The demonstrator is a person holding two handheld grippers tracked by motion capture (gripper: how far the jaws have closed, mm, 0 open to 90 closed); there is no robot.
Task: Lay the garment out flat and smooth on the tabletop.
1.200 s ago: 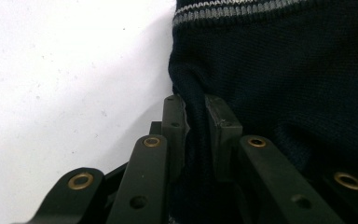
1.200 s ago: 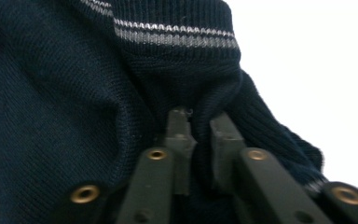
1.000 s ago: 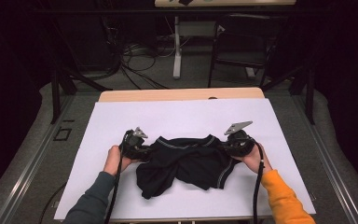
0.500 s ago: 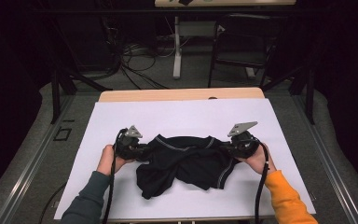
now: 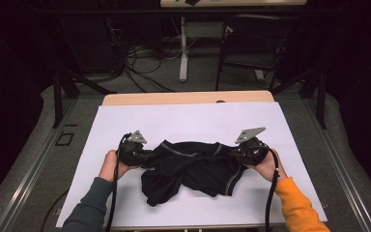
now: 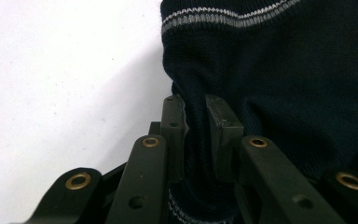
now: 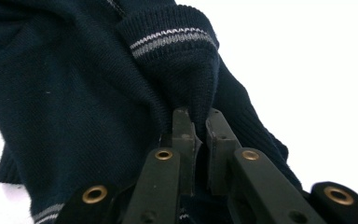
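- A dark navy knit sweater lies crumpled on the white sheet that covers the table, toward the person's edge and between the two hands.
- The left gripper sits at the sweater's left end — its jaws are closed on a bunch of the knit.
- In the left gripper view the fabric runs down between the two black pads and is squeezed there; a ribbed hem with a pale grey stripe lies just beyond the jaw tips, at the top of that view, and a bit of striped edge shows low down between the jaws.
- The right gripper sits at the sweater's right end, jaws likewise clamped on the cloth.
- In the right gripper view a fold of the sweater narrows into the gap between the pads, pinched tight; a striped ribbed cuff stands right above the tips, and the bulk of the garment spreads to the left of the jaws.
- Between the grippers the upper edge of the sweater runs roughly straight across, while the rest sags toward the person in loose folds — resting on the sheet.
- The left hand and right hand each hold a gripper low, close to the sheet.
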